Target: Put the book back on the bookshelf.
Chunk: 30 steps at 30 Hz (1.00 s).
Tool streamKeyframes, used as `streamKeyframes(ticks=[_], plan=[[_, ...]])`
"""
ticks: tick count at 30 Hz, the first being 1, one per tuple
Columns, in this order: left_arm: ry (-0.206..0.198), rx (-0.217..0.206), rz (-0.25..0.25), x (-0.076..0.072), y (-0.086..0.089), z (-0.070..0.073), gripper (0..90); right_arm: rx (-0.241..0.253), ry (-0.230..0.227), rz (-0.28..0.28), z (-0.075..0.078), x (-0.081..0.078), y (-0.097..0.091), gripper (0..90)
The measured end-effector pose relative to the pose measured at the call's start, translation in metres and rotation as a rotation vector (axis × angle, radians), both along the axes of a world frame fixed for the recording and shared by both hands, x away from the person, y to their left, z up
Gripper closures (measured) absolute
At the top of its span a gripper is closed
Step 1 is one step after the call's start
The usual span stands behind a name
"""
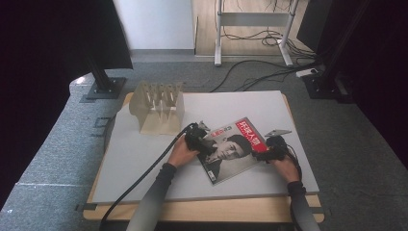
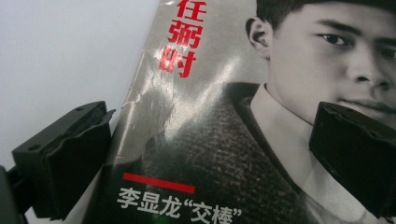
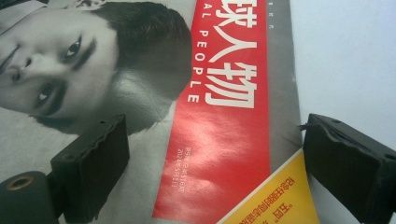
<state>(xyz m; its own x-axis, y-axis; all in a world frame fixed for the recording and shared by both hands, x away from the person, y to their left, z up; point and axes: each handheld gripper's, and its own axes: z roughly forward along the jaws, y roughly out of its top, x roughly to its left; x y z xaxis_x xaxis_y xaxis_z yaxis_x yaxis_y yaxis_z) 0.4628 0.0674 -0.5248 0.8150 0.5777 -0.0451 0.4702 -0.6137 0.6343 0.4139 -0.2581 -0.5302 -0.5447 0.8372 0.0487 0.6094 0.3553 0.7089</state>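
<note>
A magazine (image 1: 233, 149) with a red title banner and a black-and-white portrait on its cover lies flat and askew on the grey tabletop (image 1: 139, 154). My left gripper (image 1: 204, 144) is at the magazine's left edge. In the left gripper view its jaws (image 2: 212, 121) stand wide apart, one off the creased spine edge, the other over the cover (image 2: 201, 93). My right gripper (image 1: 262, 155) is at the right edge. Its jaws (image 3: 215, 130) straddle the red banner (image 3: 224, 140) and the cover's edge, open, with the pads not pressing on it.
A pale slotted rack (image 1: 159, 108) stands at the back left of the table. Black cables trail from both grippers toward the front edge. On the floor beyond are a black stand base (image 1: 103, 87), a white desk frame (image 1: 219, 33) and loose wires.
</note>
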Motion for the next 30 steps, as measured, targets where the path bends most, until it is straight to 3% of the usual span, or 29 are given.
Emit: streamKeyframes(ticks=[12, 18, 25, 30], plan=[[0.016, 0.017, -0.02, -0.04, 0.021, 0.002, 0.0, 0.003, -0.004, 0.062, -0.001, -0.024, 0.014, 7.0], [0.013, 0.004, -0.039, -0.064, 0.036, 0.001, 0.0, 0.003, -0.011, 0.098, -0.001, -0.038, 0.022, 6.8], [0.015, 0.001, -0.049, -0.068, 0.039, 0.001, 0.0, -0.018, -0.005, 0.102, 0.002, -0.048, 0.023, 5.0], [0.018, 0.008, -0.043, -0.07, 0.039, 0.002, 0.0, -0.036, -0.011, 0.074, 0.004, -0.07, 0.007, 3.3]])
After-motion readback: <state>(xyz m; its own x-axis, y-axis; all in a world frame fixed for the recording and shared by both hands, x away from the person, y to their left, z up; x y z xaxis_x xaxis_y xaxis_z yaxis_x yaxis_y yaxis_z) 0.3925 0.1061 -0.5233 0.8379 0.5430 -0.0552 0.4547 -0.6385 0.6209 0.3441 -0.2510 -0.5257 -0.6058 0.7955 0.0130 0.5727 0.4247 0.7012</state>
